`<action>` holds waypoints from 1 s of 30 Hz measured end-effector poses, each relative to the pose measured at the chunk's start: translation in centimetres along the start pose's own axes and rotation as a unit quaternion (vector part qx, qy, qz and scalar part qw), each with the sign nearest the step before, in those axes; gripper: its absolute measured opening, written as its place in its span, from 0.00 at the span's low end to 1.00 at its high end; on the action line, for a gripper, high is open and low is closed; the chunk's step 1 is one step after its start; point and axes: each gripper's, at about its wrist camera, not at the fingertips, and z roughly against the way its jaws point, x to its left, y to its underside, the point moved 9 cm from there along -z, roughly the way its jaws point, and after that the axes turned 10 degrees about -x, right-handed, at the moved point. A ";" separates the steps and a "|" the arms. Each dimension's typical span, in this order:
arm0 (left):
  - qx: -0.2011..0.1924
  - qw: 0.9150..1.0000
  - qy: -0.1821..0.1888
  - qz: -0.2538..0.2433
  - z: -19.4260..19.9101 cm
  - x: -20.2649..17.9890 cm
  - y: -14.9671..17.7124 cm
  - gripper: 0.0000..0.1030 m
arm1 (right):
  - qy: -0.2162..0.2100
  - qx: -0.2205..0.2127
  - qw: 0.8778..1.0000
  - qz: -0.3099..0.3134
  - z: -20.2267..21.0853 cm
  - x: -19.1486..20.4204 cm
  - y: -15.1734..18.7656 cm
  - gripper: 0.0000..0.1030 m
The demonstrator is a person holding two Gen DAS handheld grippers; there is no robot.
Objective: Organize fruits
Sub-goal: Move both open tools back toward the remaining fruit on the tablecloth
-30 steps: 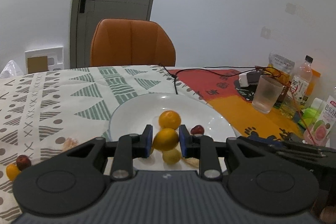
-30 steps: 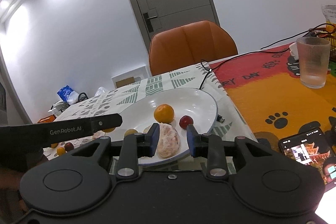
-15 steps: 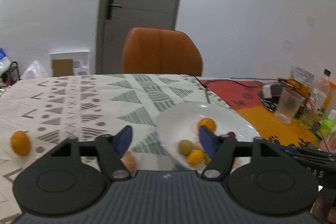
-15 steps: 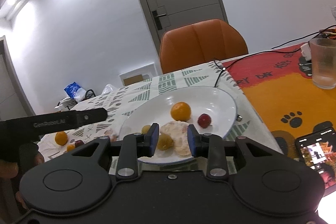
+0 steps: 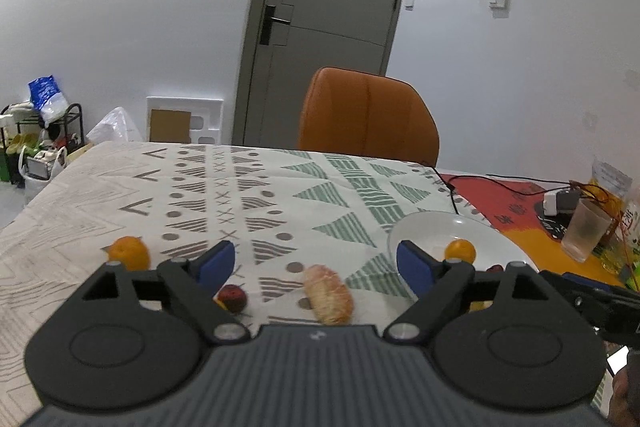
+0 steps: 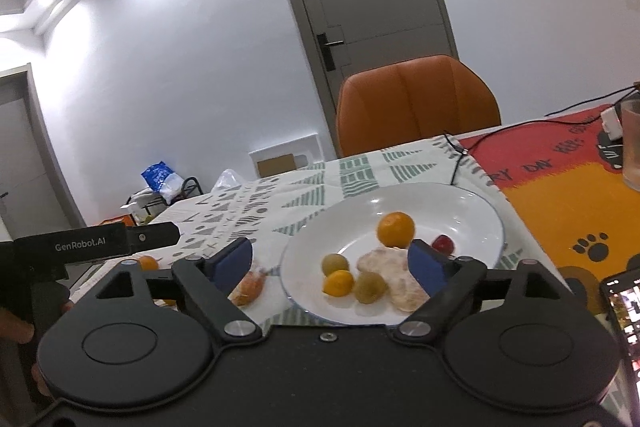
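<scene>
The white plate already holds six fruits: an orange, a peeled citrus, two greenish ones, a small yellow one and a red one; a peeled piece, a dark red fruit and another orange lie on the patterned cloth to its left; the left gripper and the right gripper have both just been opening, jaws wide apart and empty.

Cloth past peeled segment clear; plate blocks right.
</scene>
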 end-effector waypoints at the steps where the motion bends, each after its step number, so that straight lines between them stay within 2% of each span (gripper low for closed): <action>1: 0.000 1.000 0.000 0.003 0.2 0.3 0.0 0.84 | -0.002 0.000 1.000 0.001 0.0 0.3 0.0 0.85; 30: -0.023 0.999 -0.029 0.032 3.7 6.1 -0.7 0.84 | -0.047 0.008 0.999 0.016 -1.1 5.3 0.7 0.86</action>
